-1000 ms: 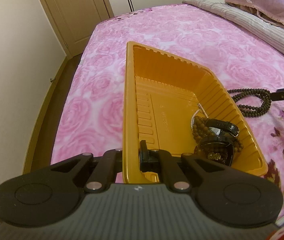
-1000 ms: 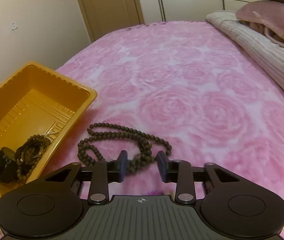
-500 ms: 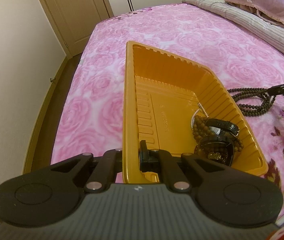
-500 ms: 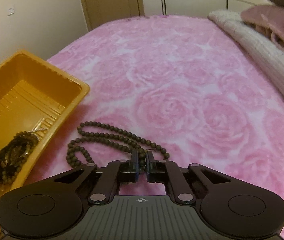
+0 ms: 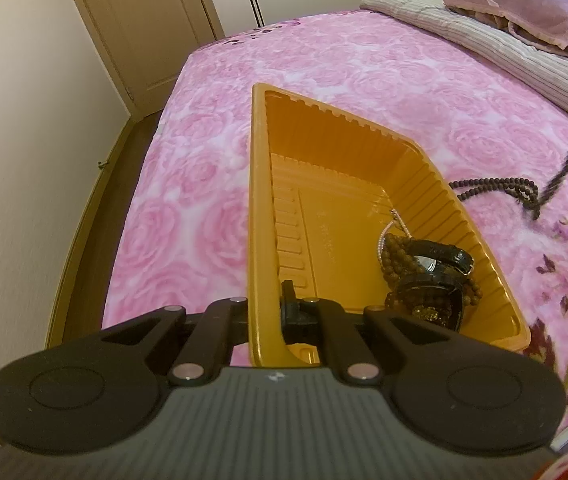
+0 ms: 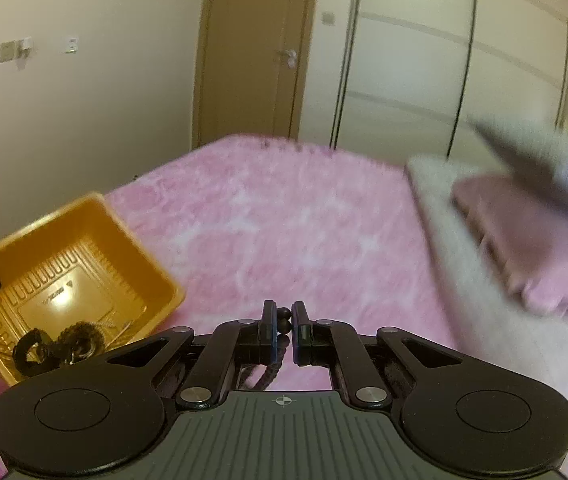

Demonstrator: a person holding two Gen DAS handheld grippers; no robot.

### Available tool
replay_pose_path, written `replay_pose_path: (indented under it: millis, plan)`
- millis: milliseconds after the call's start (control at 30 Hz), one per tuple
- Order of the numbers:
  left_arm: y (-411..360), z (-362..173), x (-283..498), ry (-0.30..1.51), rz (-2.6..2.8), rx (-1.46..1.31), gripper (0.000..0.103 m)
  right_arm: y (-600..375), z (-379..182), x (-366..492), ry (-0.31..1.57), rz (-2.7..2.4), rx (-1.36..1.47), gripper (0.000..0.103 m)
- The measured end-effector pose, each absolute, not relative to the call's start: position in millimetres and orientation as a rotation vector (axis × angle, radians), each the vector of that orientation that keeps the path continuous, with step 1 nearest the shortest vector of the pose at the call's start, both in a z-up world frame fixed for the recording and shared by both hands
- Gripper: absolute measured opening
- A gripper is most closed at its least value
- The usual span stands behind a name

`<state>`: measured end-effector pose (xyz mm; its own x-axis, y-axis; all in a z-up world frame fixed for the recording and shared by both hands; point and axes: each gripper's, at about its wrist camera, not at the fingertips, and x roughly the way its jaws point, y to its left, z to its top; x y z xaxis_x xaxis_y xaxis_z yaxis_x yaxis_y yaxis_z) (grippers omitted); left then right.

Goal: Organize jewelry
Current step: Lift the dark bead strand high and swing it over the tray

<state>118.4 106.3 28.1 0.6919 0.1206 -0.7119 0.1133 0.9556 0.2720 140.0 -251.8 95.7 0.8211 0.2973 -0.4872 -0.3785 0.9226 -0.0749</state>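
The right gripper (image 6: 283, 326), open a second ago, now pinches the dark bead necklace (image 5: 524, 192), its strands partly lifted off the bedspread (image 5: 364, 80). The left gripper (image 5: 265, 312) stays clamped on the orange tray's (image 5: 257, 200) near wall.

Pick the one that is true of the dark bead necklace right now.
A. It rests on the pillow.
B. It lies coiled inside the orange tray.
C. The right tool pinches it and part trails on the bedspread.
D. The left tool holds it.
C: the right tool grips beads of the dark bead necklace, which partly trails on the bedspread.
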Motion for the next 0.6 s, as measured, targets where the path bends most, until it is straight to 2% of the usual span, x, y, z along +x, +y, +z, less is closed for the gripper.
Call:
replay_pose_path:
  millis: [267,600]
  plan:
    - [106,30,120,0.809,0.002,0.318,0.005,-258,174,128,0.355,0.361,-0.307,0.007]
    - [104,30,120,0.807,0.003,0.324,0.005,-243,240,124,0.233,0.398,-0.434,0.007]
